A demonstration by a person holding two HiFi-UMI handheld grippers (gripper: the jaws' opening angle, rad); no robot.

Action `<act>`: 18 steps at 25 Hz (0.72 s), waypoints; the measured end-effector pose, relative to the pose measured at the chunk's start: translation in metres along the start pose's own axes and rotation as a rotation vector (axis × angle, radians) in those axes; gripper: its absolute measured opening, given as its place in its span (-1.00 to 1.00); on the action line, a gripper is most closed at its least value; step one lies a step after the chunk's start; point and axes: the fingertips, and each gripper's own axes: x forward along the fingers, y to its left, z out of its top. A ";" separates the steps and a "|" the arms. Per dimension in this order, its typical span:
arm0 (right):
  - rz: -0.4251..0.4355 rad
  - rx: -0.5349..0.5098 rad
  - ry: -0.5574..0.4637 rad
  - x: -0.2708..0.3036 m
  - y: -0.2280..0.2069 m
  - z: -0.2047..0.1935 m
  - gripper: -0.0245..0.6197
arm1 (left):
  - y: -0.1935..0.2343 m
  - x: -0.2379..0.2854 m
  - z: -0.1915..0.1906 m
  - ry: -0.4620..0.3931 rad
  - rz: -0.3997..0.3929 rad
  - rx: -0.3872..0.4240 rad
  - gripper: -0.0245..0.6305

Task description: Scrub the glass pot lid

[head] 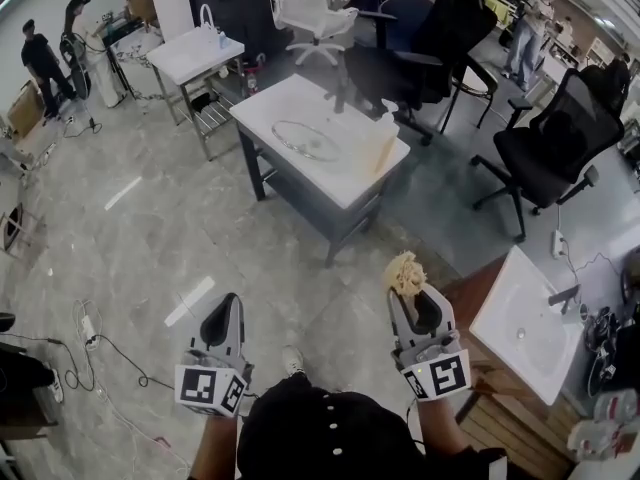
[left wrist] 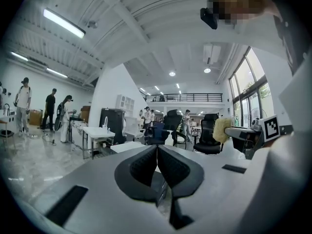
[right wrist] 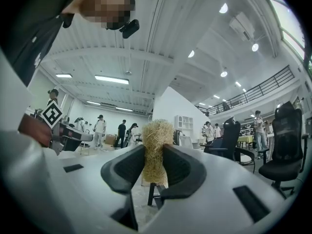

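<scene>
A round glass pot lid (head: 306, 139) lies flat on a white table (head: 352, 182) some way ahead of me in the head view. My right gripper (head: 409, 288) is shut on a tan loofah scrubber (head: 405, 271), which stands up between the jaws as the scrubber (right wrist: 156, 150) in the right gripper view. My left gripper (head: 226, 314) is shut with nothing between its pads (left wrist: 157, 165). Both grippers are held over the floor, well short of the table. From the left gripper view the scrubber (left wrist: 222, 129) shows at the right.
A wooden-handled brush (head: 385, 148) lies on the table's right side. Black office chairs (head: 548, 146) stand behind and right of it. A white basin (head: 525, 320) sits at my right, another sink stand (head: 193, 55) at the back left. Cables (head: 95, 343) trail on the floor.
</scene>
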 end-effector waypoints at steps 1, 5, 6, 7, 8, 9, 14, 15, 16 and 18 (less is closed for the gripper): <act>-0.004 -0.002 0.000 0.005 -0.001 -0.001 -0.53 | 0.004 0.005 0.000 0.000 -0.006 -0.003 -0.85; -0.024 -0.010 0.004 0.024 -0.005 -0.003 -0.53 | 0.017 0.027 0.003 -0.004 -0.031 -0.005 -0.85; -0.030 -0.012 0.005 0.028 -0.006 -0.003 -0.53 | 0.020 0.032 0.005 -0.006 -0.038 -0.005 -0.85; -0.035 -0.014 0.005 0.033 -0.006 -0.004 -0.53 | 0.024 0.037 0.006 -0.008 -0.044 -0.006 -0.85; -0.039 -0.015 0.005 0.038 -0.006 -0.004 -0.53 | 0.027 0.040 0.006 -0.008 -0.049 -0.007 -0.85; -0.044 -0.017 0.005 0.043 -0.005 -0.005 -0.53 | 0.032 0.044 0.007 -0.008 -0.054 -0.007 -0.85; -0.073 -0.025 0.005 0.068 0.001 -0.007 -0.53 | 0.057 0.060 0.008 -0.003 -0.081 -0.007 -0.85; -0.079 -0.024 0.007 0.072 0.002 -0.008 -0.53 | 0.060 0.063 0.008 -0.001 -0.088 -0.006 -0.85; -0.084 -0.024 0.009 0.075 0.003 -0.009 -0.53 | 0.062 0.066 0.009 0.003 -0.096 -0.002 -0.85; -0.092 -0.024 0.017 0.079 0.006 -0.012 -0.53 | 0.068 0.070 0.009 0.010 -0.107 0.008 -0.85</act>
